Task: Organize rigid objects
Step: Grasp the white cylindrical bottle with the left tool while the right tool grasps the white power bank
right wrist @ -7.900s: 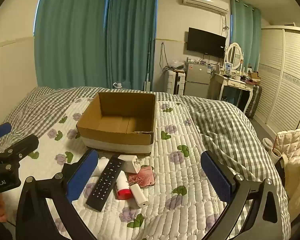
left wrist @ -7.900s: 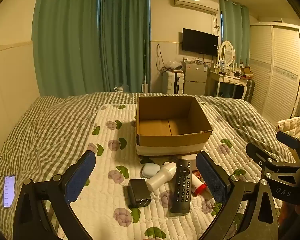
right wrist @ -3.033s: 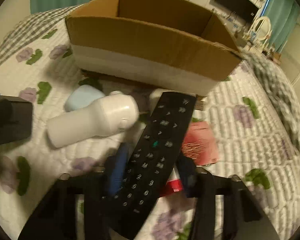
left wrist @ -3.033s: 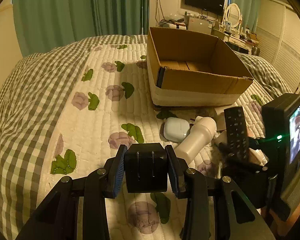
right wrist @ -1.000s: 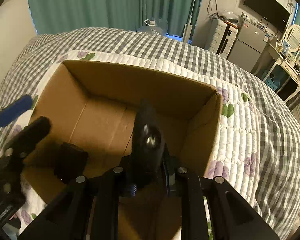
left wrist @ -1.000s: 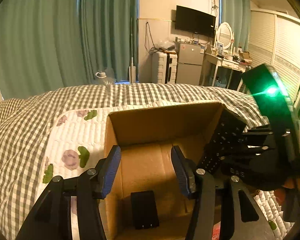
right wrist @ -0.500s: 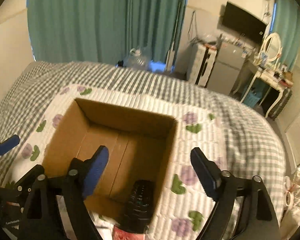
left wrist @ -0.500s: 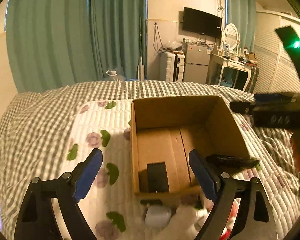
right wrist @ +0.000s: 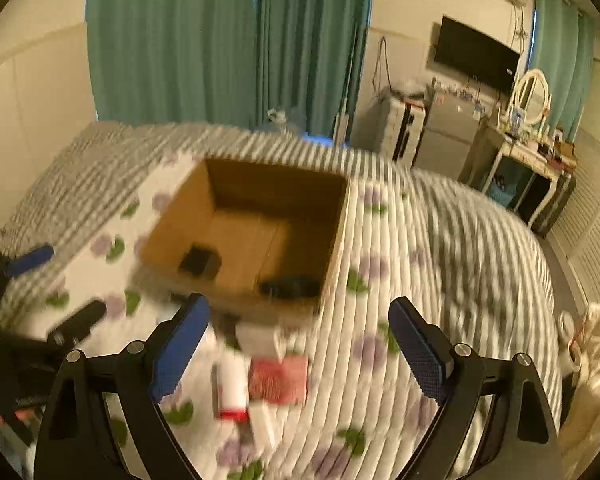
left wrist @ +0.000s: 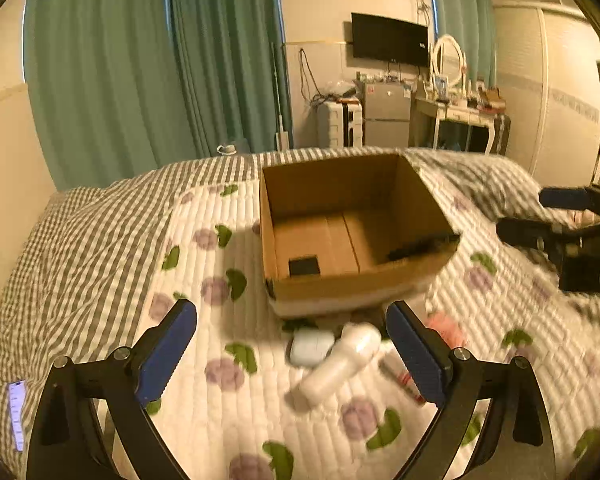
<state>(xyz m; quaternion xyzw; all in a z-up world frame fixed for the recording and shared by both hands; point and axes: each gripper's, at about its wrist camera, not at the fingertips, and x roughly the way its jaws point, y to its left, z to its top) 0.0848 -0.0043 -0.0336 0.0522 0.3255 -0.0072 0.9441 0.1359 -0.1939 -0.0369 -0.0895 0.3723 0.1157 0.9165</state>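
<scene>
An open cardboard box [left wrist: 364, 284] sits on the quilted bed; it also shows in the right wrist view [right wrist: 172, 220]. Inside lie a black charger block [left wrist: 303, 267] [right wrist: 199, 261] and a black remote [left wrist: 418, 247] [right wrist: 290, 286]. In front of the box lie a pale blue case [left wrist: 311, 347], a white bottle [left wrist: 340, 364], a white tube with a red cap [right wrist: 231, 384] and a red card [right wrist: 278, 380]. My left gripper [left wrist: 292, 354] is open and empty, above the loose items. My right gripper [right wrist: 300, 354] is open and empty, over the tube and card.
A phone [left wrist: 16, 414] lies at the bed's left edge. Green curtains [left wrist: 140, 80], a fridge and a dressing table [left wrist: 456, 120] stand behind the bed. A white jacket [right wrist: 596, 360] lies at the right.
Both grippers have pulled back and lowered from the box. The remote and charger stay in the box.
</scene>
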